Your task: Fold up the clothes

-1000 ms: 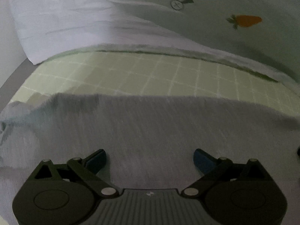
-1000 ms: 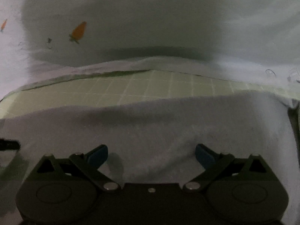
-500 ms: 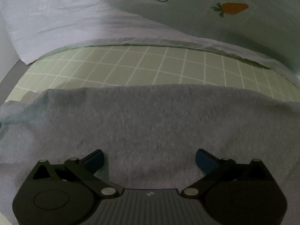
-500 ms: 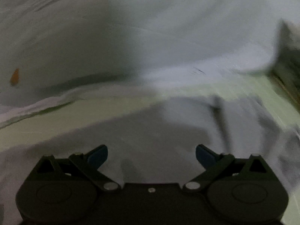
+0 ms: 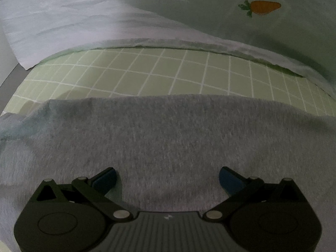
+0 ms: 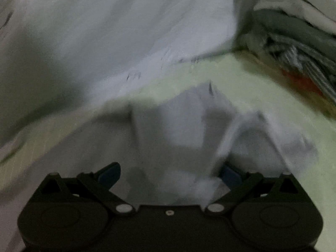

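A grey knit garment [image 5: 168, 134] lies flat on a green checked sheet [image 5: 159, 73]; its far edge runs straight across the left wrist view. My left gripper [image 5: 167, 178] is open just above the garment's middle and holds nothing. In the blurred right wrist view a rumpled pale grey part of the garment [image 6: 189, 130], perhaps a sleeve or corner, lies on the green sheet [image 6: 252, 88]. My right gripper [image 6: 169, 174] is open over it, with cloth bunched against the right fingertip [image 6: 230, 175].
A white quilt with carrot prints [image 5: 264, 7] lies beyond the garment and fills the far side of the right wrist view [image 6: 105, 42]. A pile of grey, striped and white clothes [image 6: 294, 46] sits at the far right. The bed's edge is at far left [image 5: 8, 77].
My right gripper has swung to the right along the garment, bringing the clothes pile into view. My left gripper has stayed open over the garment, which now lies smoother.
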Tool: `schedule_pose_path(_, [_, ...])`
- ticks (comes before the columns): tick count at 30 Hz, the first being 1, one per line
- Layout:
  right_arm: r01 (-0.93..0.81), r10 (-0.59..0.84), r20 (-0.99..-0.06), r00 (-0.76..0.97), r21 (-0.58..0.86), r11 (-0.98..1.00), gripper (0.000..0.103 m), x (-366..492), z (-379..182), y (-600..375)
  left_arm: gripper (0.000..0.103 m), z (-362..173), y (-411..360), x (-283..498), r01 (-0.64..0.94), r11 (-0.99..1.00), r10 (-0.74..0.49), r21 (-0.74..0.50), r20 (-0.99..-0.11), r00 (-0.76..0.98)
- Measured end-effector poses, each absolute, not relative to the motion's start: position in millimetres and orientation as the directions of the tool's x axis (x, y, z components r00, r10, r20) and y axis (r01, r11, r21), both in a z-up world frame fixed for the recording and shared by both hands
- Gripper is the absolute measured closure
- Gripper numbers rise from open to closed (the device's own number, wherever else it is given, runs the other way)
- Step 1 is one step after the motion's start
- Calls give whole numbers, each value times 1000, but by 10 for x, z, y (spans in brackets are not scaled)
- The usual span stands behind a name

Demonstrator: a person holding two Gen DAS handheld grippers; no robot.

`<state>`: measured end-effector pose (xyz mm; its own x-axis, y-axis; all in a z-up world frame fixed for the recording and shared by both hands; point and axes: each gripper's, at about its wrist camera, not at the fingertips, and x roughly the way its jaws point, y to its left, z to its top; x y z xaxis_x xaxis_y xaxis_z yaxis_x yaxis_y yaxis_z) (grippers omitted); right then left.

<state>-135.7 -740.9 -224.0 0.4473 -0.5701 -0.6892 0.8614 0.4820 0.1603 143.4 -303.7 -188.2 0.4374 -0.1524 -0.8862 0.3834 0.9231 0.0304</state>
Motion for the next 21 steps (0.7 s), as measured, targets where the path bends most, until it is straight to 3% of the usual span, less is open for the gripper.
schedule_pose_path(5, [894, -682, -583, 442, 219, 392, 1, -1412, -2112, -7932, 0, -1885, -3042, 1443, 380, 924, -150, 30, -888, 434])
schedule_pose_path(9, [938, -762, -549, 343, 152, 312, 1, -1707, -2006, -7825, 0, -1890, -3052, 1434, 370, 928, -146, 30, -887, 439])
schedule_pose_path(17, [971, -734, -636, 236, 173, 162, 1, -2358, -2122, -7296, 0, -1879, -3062, 1436, 349, 937, -130, 31, -894, 429])
schedule_pose_path(20, [974, -712, -665, 223, 189, 128, 7, -2350, -2188, -7301, 0, -1875, -3064, 1449, 345, 938, -124, 31, -899, 419])
schedule_pose_path(21, [973, -703, -674, 226, 185, 136, 13, -2318, -2210, -7303, 0, -1873, -3064, 1453, 343, 939, -122, 31, -901, 415])
